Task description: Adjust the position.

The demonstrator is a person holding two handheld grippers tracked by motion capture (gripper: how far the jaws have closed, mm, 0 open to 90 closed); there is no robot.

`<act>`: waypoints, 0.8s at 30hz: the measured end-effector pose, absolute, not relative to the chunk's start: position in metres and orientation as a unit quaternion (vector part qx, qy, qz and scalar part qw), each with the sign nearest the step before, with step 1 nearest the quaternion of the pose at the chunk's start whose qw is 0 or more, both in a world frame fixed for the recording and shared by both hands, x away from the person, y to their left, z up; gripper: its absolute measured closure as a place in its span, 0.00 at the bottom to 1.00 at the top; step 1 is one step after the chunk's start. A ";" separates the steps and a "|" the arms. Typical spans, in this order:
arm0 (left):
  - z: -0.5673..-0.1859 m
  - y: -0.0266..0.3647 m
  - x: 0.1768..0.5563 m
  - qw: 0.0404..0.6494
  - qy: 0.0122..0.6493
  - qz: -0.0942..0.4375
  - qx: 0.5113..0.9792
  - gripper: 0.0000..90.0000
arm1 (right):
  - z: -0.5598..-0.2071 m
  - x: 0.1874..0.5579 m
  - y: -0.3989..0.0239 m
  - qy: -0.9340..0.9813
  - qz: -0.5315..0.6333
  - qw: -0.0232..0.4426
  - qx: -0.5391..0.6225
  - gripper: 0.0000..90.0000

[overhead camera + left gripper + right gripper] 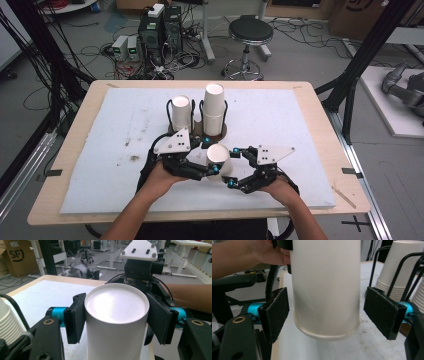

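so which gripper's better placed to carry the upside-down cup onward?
Left, probably. The left gripper has its pads pressed on the inverted paper cup, while the right gripper brackets it with gaps on both sides.

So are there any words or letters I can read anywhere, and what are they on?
"SF", in dark letters inside a ring: on the brown cardboard box at the top left of the left gripper view.
A white label above those letters on the same box: too small to read.
The paper cup between the grippers, and the stacked cups in the wire holder: plain white, no writing.
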State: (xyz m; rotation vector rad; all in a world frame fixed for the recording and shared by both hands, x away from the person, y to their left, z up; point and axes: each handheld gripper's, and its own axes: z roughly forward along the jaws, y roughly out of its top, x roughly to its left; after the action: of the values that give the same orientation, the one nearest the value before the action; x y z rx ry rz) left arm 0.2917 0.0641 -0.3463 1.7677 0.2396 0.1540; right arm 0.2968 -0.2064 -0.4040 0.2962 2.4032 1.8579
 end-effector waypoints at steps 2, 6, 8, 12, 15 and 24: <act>-0.346 0.062 0.291 0.632 0.102 0.059 0.766 0.40 | -0.404 0.296 -0.204 0.788 0.607 0.044 0.094 0.23; -0.346 0.061 0.290 0.638 0.097 0.053 0.762 0.40 | -0.406 0.296 -0.201 0.792 0.603 0.044 0.085 0.27; -0.347 0.062 0.291 0.638 0.096 0.054 0.763 0.40 | -0.405 0.296 -0.202 0.792 0.603 0.047 0.080 0.30; -0.348 0.063 0.293 0.630 0.106 0.044 0.768 0.40 | -0.404 0.298 -0.205 0.798 0.597 0.052 0.072 0.41; -0.347 0.061 0.295 0.598 0.116 0.058 0.791 0.23 | -0.405 0.299 -0.205 0.806 0.584 0.058 0.073 0.42; -0.338 0.053 0.301 0.572 0.092 0.051 0.813 0.22 | -0.405 0.298 -0.202 0.824 0.560 0.056 0.061 0.43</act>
State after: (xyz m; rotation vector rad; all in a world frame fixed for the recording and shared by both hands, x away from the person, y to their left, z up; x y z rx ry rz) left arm 0.3008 0.0528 -0.3378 1.9078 0.2155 0.1205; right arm 0.2979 -0.2018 -0.4046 0.1863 2.5017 1.6991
